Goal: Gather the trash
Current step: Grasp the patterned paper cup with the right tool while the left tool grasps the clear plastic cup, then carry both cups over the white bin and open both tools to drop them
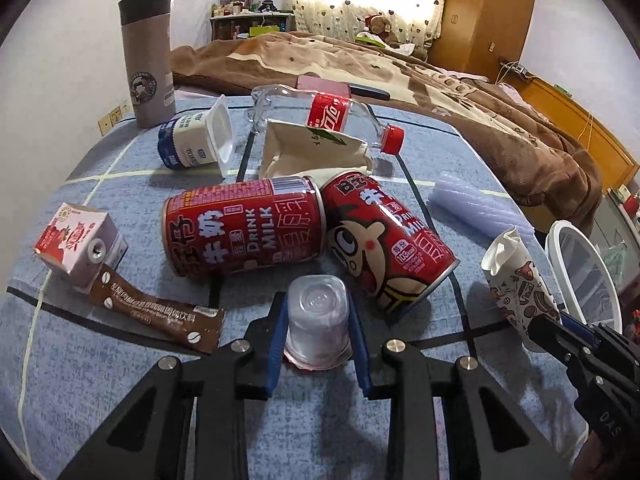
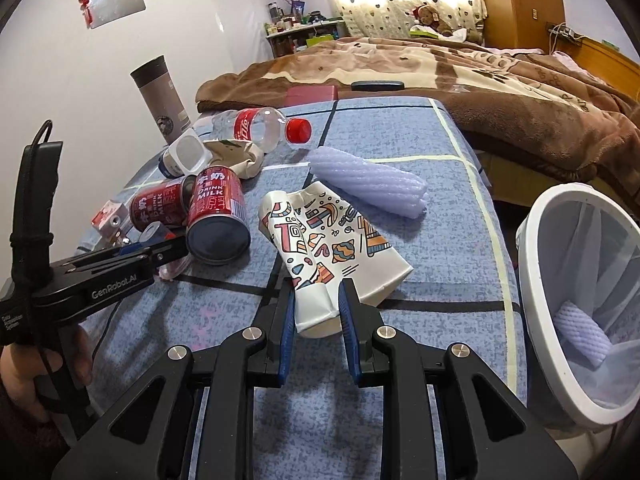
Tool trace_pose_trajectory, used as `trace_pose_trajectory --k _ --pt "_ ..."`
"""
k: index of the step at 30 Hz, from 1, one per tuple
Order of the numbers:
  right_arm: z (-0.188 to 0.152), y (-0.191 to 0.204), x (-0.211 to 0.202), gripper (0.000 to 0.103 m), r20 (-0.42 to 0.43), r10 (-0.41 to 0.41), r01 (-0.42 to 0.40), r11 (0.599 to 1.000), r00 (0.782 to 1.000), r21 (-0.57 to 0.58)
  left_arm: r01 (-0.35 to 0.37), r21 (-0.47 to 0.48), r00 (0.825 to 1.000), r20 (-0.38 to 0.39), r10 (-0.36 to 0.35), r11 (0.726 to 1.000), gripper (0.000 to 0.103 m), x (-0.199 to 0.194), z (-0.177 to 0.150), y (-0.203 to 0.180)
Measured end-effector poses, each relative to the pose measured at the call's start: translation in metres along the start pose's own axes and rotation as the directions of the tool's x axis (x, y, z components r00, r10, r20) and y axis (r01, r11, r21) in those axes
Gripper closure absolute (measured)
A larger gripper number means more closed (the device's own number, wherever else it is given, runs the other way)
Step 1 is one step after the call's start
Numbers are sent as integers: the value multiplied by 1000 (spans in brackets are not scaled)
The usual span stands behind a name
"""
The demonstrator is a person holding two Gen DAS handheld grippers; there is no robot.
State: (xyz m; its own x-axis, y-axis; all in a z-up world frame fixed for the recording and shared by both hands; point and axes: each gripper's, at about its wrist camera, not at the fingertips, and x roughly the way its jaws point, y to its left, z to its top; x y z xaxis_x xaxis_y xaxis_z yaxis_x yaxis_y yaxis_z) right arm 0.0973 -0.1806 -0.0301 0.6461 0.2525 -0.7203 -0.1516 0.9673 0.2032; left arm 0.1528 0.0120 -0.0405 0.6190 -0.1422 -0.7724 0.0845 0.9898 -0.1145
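Trash covers the blue checked worktop [image 2: 400,152]. My left tool [image 1: 318,330] pinches a small clear plastic cup [image 1: 316,320], lying on its side, misty inside. My right tool [image 2: 316,312] clamps the crushed patterned paper cup [image 2: 328,248] by its base, I judge for the white mesh bin [image 2: 536,280] just beside.

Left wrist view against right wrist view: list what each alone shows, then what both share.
Only the left wrist view shows the brown coffee sachet and the left tongs closed on the small clear plastic cup from straight behind.

Only the right wrist view shows inside the white bin, where a piece of foam netting lies, and a wall ornament.

Both show the right tongs gripping the crushed patterned paper cup, two red milk cans, the cola bottle, the grey thermos and the bed.
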Motion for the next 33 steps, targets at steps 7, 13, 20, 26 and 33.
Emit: trace_pose_trajectory --k 7,13,20,26,33 --pt "-1 0 -5 81 12 6 -6 1000 1000 2 -2 2 1000 16 2 1000 72 -10 -2 -4" --pt "0 -1 -13 81 33 7 -7 1000 999 4 4 17 999 45 -4 1000 72 -26 -2 -11" --pt "-1 -3 -27 81 70 -5 5 1000 998 1 21 44 996 86 -24 999 72 -45 0 -23" --pt "1 -11 -42 81 108 -21 19 1000 994 19 43 80 992 112 -52 996 72 -56 3 -43" --pt "1 -30 -60 81 151 -63 55 997 987 55 80 140 986 131 -99 987 72 -61 10 -75"
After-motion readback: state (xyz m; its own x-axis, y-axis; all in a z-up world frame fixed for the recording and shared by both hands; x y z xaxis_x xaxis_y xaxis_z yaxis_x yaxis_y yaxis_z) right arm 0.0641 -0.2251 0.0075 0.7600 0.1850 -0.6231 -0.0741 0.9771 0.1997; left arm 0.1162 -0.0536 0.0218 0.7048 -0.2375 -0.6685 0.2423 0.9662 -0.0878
